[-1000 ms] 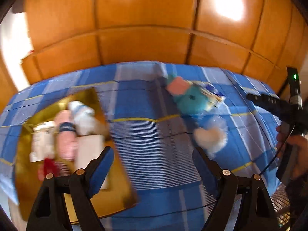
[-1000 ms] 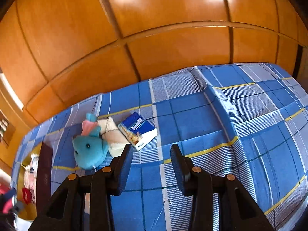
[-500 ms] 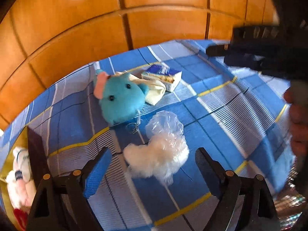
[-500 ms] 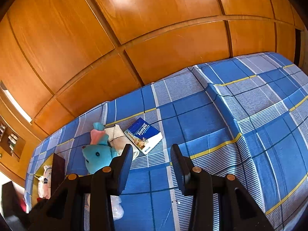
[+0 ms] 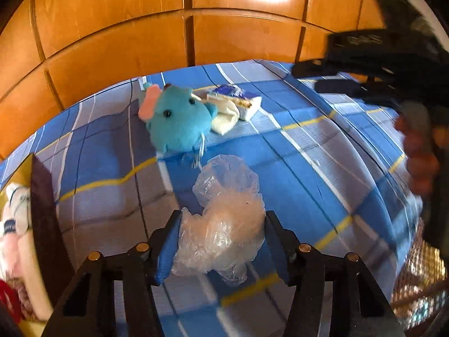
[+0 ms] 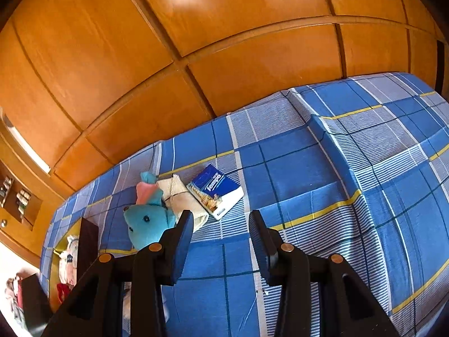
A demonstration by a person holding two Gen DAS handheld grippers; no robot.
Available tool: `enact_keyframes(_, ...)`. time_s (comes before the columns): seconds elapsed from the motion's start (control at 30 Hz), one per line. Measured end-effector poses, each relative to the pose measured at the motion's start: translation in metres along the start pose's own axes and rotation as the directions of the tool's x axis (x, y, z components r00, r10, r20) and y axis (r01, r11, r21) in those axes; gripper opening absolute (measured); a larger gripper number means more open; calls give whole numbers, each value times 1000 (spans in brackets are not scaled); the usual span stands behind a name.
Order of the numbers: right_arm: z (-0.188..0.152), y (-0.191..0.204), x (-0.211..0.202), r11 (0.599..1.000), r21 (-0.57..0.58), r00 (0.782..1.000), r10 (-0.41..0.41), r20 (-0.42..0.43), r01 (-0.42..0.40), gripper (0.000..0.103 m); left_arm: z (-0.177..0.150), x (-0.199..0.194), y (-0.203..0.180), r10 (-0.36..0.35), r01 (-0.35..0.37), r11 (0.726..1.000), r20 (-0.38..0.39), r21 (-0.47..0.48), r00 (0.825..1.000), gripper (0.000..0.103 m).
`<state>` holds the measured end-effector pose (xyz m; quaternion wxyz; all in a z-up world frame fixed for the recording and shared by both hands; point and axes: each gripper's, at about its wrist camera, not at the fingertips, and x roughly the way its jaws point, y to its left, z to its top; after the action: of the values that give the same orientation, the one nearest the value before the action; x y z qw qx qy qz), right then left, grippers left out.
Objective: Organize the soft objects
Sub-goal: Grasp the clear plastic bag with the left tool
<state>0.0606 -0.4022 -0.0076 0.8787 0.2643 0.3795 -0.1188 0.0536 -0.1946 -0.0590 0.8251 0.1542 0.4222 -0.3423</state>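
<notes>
1. On the blue checked bedspread [image 5: 294,174] four soft things lie outside the gold-lined open box [image 5: 19,168], which stands at the left edge of the bed.
2. Already inside that box are a white plush toy [image 5: 15,210], something pale pink and something red [image 5: 8,300]; blur hides what they are. I judge the sorting partly done.
3. Nearest is a crumpled clear plastic bag with pale stuffing [image 5: 224,224]. The left gripper [image 5: 221,241] straddles it, and its jaws are closing on it, both blue pads at the bag's sides; whether they press firmly yet I cannot tell.
4. Farther back lies a turquoise plush animal with a pink ear [image 5: 179,120], touching a cream folded cloth [image 5: 224,115], and just beside that a blue-and-white tissue packet [image 6: 216,193].
5. The right gripper [image 6: 221,241] hangs over bare bedspread, jaws partly spread with nothing between them; the person's right hand [image 5: 421,151] shows in the left wrist view.
6. Left to do, by my reading: carry the bag to the box, then the plush animal, cloth and packet.
</notes>
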Motion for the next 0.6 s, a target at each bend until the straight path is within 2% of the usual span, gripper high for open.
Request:
enact_keyframes(0.13,-5,8,8,999,-47,1000,-3,-30,2,41,-23,-4,1,10,-10,1000,2,9,1000,58)
enact_keyframes(0.27,-13,19,19,994,-105,997,8,-82,-16,41,-27,-3,0,10,-10,1000,23,11,1000,58)
enact_keyframes(0.47,-22,42,30,979,-157,981,107,-164,-133,41,-29,0,1,10,-10,1000,27,6,1000,59)
enact_keyframes(0.6,-8,73,38,958,-215,969,150,-197,-192,41,-31,0,2,3,-3,1000,34,-2,999,59)
